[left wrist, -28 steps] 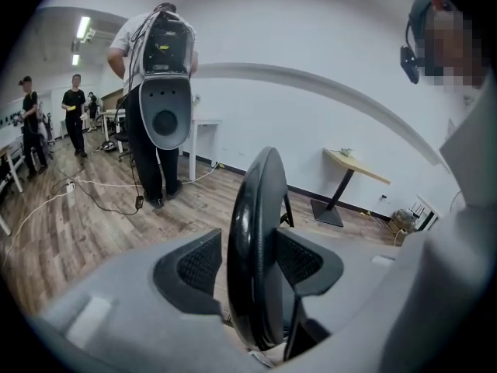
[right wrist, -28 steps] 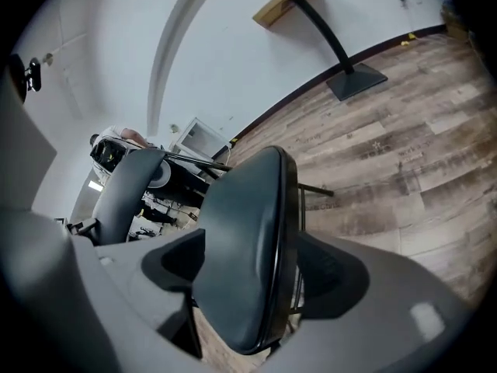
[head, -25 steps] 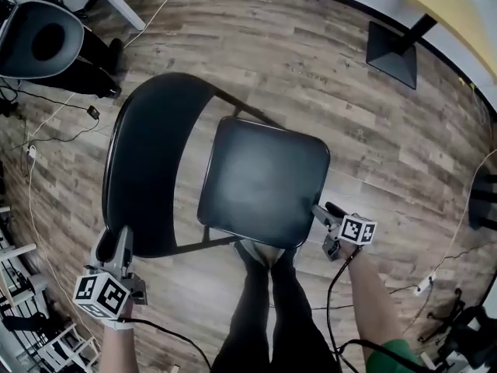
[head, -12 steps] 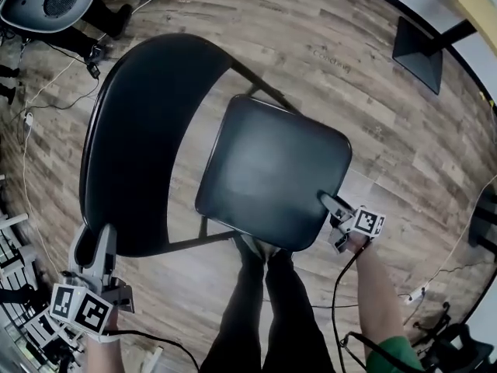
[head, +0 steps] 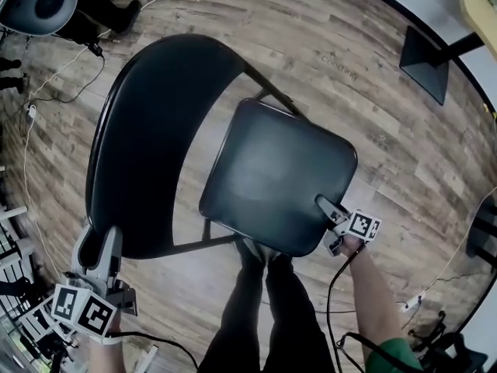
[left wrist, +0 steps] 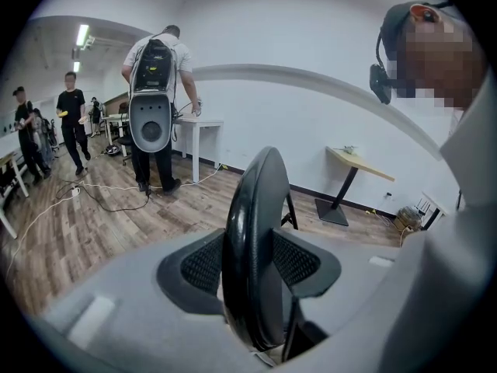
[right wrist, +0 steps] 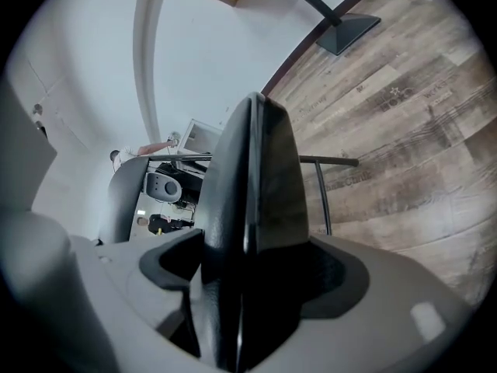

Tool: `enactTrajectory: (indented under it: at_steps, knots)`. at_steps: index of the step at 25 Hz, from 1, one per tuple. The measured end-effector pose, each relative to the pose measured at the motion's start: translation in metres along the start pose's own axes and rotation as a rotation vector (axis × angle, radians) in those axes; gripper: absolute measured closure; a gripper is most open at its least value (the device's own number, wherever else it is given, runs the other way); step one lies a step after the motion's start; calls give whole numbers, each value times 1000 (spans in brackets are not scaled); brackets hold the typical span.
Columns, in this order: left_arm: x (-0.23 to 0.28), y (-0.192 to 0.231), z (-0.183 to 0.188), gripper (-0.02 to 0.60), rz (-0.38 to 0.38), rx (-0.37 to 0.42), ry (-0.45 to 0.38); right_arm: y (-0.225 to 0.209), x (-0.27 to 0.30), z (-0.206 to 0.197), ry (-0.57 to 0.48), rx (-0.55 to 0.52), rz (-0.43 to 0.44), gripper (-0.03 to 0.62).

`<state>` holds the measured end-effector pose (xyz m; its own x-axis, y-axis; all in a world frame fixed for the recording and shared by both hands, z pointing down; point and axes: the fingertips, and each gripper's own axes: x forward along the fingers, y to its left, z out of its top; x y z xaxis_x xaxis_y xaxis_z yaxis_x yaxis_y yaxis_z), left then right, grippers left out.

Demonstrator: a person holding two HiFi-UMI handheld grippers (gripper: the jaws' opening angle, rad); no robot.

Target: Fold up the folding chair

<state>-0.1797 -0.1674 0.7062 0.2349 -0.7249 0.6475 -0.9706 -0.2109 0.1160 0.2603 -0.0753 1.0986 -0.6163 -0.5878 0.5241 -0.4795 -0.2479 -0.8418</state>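
Note:
A black folding chair stands open on the wood floor, its curved backrest [head: 144,138] at the left and its seat [head: 276,177] in the middle. My left gripper [head: 101,241] is shut on the backrest's near end; in the left gripper view the backrest's edge [left wrist: 252,208] is clamped between the two pads. My right gripper [head: 328,207] is at the seat's near right corner. Its jaws have just been opening, and in the right gripper view the thick seat edge [right wrist: 256,185] stands between them, filling most of the gap.
The person's legs [head: 264,317] stand just in front of the chair. A black table base [head: 425,53] sits at the far right. A grey rounded machine [head: 39,2] and cables [head: 46,92] lie at the far left. People [left wrist: 155,107] stand further back in the room.
My right gripper has come down and slid onto the seat's near right corner. The left gripper has kept its hold on the backrest.

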Motion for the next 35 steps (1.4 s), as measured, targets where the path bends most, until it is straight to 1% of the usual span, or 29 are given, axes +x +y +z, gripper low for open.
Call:
enactTrajectory:
  at_steps: [2,5,7,11,12,14,15,16,18,19,21,22,25,27,29,32,35]
  knots:
    - [-3,-1,3,383,2,4,-7,6,-2,2,-5,6,8,207]
    - [-9,1,11,383,15,13,-14,19,-6,0,-3,23,-11,207]
    - [-12,2,19,383,22,17,-17,33,-8,-1,-4,36,-18,207]
    - [-25,0,37,383,25,28,-50,68,-13,6,-10,12,-18,207]
    - [-30,0,42,383,21,29,-57,80,-14,4,-13,30,3,207]
    - [-38,-2,51,385,15,29,-70,116,-10,3,-25,76,109,207]
    - [-42,-3,55,387,13,27,-78,131,-8,5,-28,82,147,207]
    - [-45,-4,58,388,11,23,-85,141,-8,7,-26,73,152,207]
    - [-52,-6,64,390,5,13,-96,157,-10,9,-21,46,143,207]
    - [-55,-7,68,390,2,8,-98,163,-12,10,-17,30,122,207]
    - [-61,-6,75,391,-2,1,-103,169,-16,10,-8,-7,40,207]
    - [-64,-5,77,391,-2,0,-106,178,-15,11,-6,-20,29,207]
    - [-72,-3,81,391,-1,2,-121,212,-9,11,-4,-26,55,212]
    - [-78,-4,86,391,1,-6,-134,232,-7,9,-8,-8,67,232]
    - [-87,-7,91,390,-4,-14,-149,246,-7,8,-13,-10,46,275]
    - [-101,-14,97,391,-17,-14,-165,270,-5,3,-19,14,34,347]
    - [-110,-23,102,394,-41,-13,-168,290,-3,1,-21,15,10,358]
